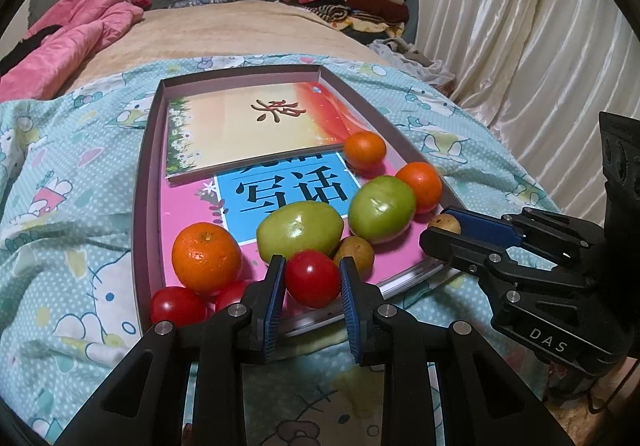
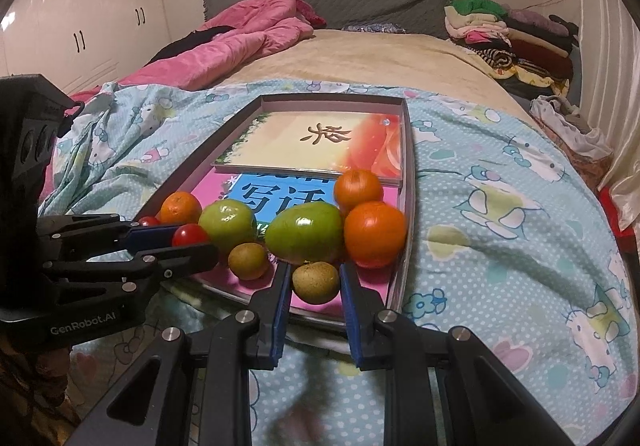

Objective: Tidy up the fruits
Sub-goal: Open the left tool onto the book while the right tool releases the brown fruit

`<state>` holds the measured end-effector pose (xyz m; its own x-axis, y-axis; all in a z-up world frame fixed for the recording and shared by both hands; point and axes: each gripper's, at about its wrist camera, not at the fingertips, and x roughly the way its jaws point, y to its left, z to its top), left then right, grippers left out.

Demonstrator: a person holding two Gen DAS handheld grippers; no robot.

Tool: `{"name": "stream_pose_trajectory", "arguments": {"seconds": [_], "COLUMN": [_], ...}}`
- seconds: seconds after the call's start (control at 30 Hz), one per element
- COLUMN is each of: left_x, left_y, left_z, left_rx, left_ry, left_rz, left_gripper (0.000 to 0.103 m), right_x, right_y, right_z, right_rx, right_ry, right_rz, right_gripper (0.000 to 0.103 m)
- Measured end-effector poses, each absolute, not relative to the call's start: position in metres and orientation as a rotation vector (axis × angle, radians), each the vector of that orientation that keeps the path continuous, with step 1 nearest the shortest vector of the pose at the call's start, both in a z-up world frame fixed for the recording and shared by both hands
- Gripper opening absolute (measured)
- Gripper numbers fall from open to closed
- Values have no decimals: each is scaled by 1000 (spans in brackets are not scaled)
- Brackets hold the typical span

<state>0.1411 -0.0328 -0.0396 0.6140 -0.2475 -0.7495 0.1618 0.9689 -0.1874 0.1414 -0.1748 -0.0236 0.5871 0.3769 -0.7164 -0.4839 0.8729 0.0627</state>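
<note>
Left hand-held gripper straddling red cherry tomato, pads beside it, contact unclear, so cannot tell whether grasping or only bracketing. Right hand-held gripper likewise around small brown fruit, narrow gaps showing, probably not clamped. Risks: round fruit squirting out on closing, nudging neighbouring brown fruit or green fruit; soft bed letting shallow box lid tilt, everything rolling. Lid contents, near to far: two more cherry tomatoes, oranges, two green fruits, books underneath.
</note>
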Motion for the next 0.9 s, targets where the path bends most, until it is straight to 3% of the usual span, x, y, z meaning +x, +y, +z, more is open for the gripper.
{"name": "stream_pose_trajectory", "arguments": {"seconds": [0.9], "left_x": [142], "left_y": [-34], "left_z": [-40], "left_rx": [-107], "left_ry": [883], "left_rz": [-237], "left_gripper": [28], "right_x": [148], "right_y": [-177], "right_z": [-28], "right_rx": [-123], "right_ry": [815], "right_rz": [488], "right_gripper": [25]}}
